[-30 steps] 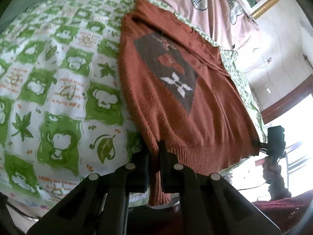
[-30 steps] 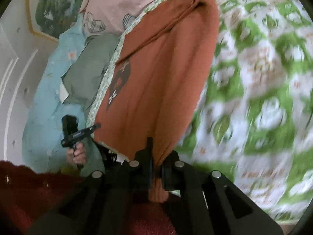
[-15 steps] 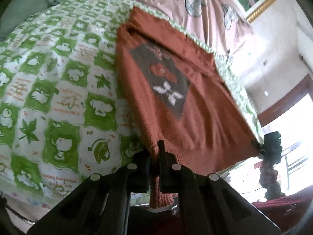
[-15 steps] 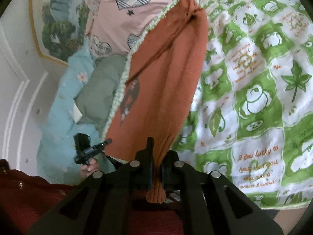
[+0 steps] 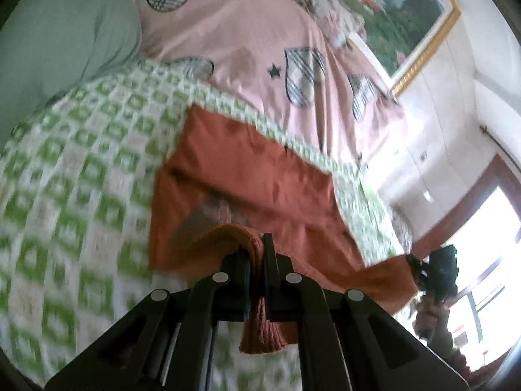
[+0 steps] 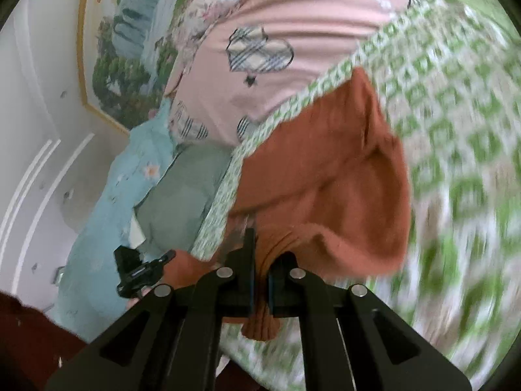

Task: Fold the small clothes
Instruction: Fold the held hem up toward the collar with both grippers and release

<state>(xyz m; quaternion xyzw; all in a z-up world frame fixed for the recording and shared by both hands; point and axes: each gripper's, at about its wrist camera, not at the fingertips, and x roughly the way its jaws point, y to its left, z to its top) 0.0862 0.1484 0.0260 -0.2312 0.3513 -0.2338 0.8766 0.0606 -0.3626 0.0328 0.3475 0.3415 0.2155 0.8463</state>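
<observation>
A rust-brown knit sweater (image 5: 247, 176) lies on a green-and-white patterned blanket (image 5: 71, 176). My left gripper (image 5: 255, 254) is shut on one corner of its ribbed hem, which is lifted and carried over the sweater's body. My right gripper (image 6: 260, 254) is shut on the other hem corner of the sweater (image 6: 325, 176). The hem edge hangs below each pair of jaws. The right gripper shows at the right of the left wrist view (image 5: 436, 270), and the left gripper at the lower left of the right wrist view (image 6: 140, 270). The dark chest motif is mostly covered.
A pink quilt with plaid hearts (image 5: 260, 32) lies beyond the blanket (image 6: 456, 130). A grey-green pillow (image 6: 182, 195) and light blue bedding (image 6: 107, 202) lie at the bed's side. A framed landscape picture (image 5: 400, 9) hangs on the wall.
Both grippers have moved forward toward the collar, carrying the hem up and over the sweater's body. The sweater now looks about half as long, with the chest motif mostly covered.
</observation>
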